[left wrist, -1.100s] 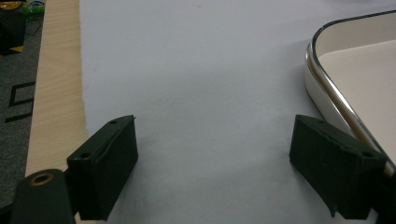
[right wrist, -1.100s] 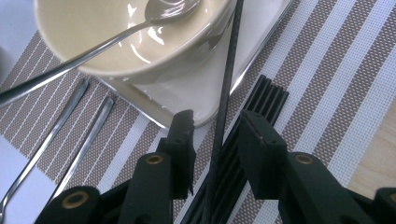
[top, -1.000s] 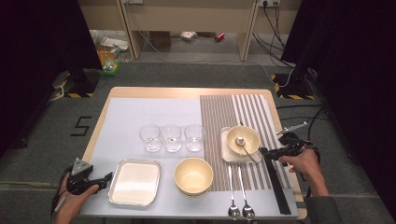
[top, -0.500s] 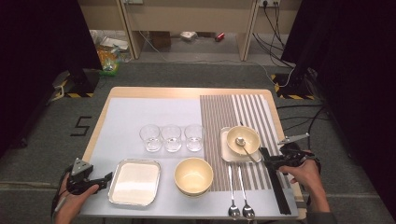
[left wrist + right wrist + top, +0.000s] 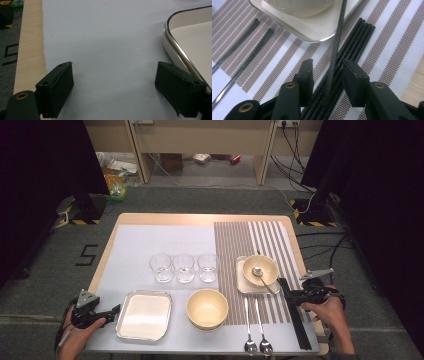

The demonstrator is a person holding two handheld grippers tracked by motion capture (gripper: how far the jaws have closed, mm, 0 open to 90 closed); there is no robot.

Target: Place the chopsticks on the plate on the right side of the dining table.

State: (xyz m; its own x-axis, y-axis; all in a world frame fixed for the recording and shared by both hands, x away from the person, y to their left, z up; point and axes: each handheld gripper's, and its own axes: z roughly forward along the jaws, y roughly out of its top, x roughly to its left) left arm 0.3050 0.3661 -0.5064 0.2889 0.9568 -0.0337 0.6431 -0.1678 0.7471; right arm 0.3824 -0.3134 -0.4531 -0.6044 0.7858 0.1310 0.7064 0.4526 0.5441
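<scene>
Several black chopsticks [image 5: 296, 317] lie side by side on the striped placemat [image 5: 250, 237] at the right. My right gripper [image 5: 295, 296] hovers low over their far end, open. In the right gripper view one chopstick [image 5: 337, 42] runs slanted between the jaws of that gripper [image 5: 328, 72], with a gap on each side, and crosses the corner of the square plate [image 5: 317, 30]. The other chopsticks [image 5: 358, 42] lie beside it. My left gripper [image 5: 114, 310] rests open at the front left, just left of the metal tray [image 5: 145, 316]; nothing lies between its jaws [image 5: 113, 82].
On the plate [image 5: 243, 285] stands a small bowl [image 5: 262, 265] with a spoon [image 5: 257, 271] in it. A yellow bowl [image 5: 207, 307], two spoons [image 5: 255, 330] and three glasses [image 5: 183, 267] occupy the middle. The tray's rim [image 5: 172, 42] is close to my left gripper's right jaw.
My right gripper has drawn back toward the near edge and slightly right along the chopsticks. The left gripper has not moved.
</scene>
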